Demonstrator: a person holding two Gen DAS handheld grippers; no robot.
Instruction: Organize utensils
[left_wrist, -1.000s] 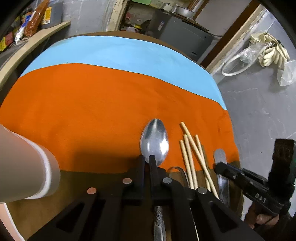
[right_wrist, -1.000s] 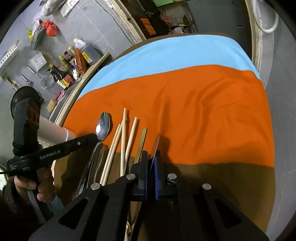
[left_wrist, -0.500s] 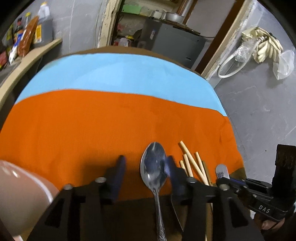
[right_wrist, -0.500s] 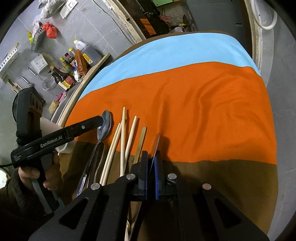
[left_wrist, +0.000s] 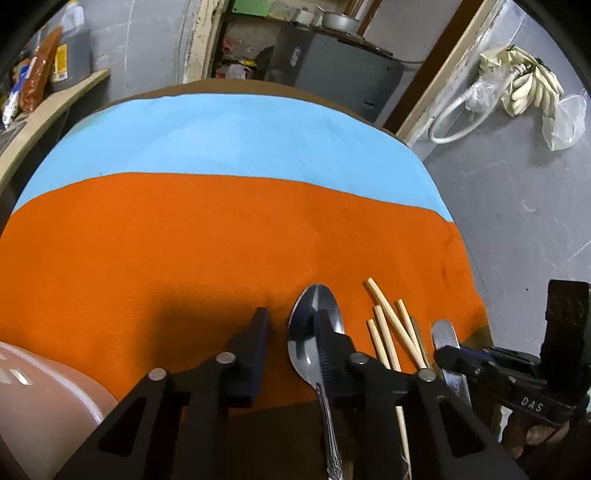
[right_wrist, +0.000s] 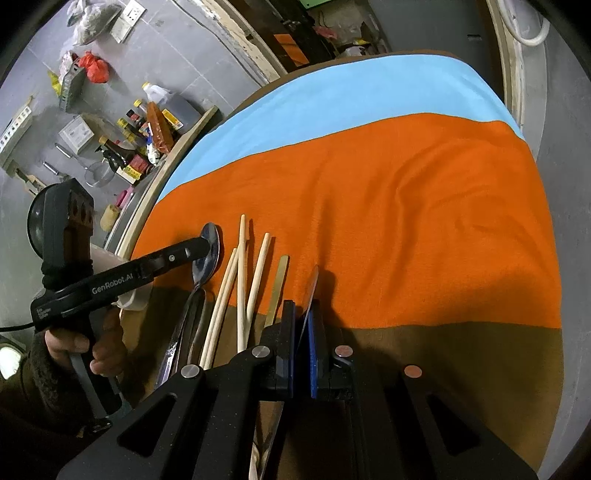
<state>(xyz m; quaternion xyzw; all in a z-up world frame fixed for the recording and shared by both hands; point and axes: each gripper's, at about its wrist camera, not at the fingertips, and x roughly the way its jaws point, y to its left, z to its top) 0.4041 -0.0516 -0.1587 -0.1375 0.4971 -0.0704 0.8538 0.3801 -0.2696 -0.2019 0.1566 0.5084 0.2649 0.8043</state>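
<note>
Utensils bunched at near edge of table, sorting barely started.

Spoon, four chopsticks, a flat gold-toned piece and a knife lie side by side where the orange cloth meets the brown strip along the near edge. Left gripper: jaws closing, nothing between them; its right finger sits over the spoon bowl, and the spoon lies flat on the cloth, not held. Right gripper: jaws together, clamped on the knife blade, which pokes out past the tips. Pink cup stands at the near left corner, likely the holder. Nothing in it that I can see, so every piece still needs moving.
</note>
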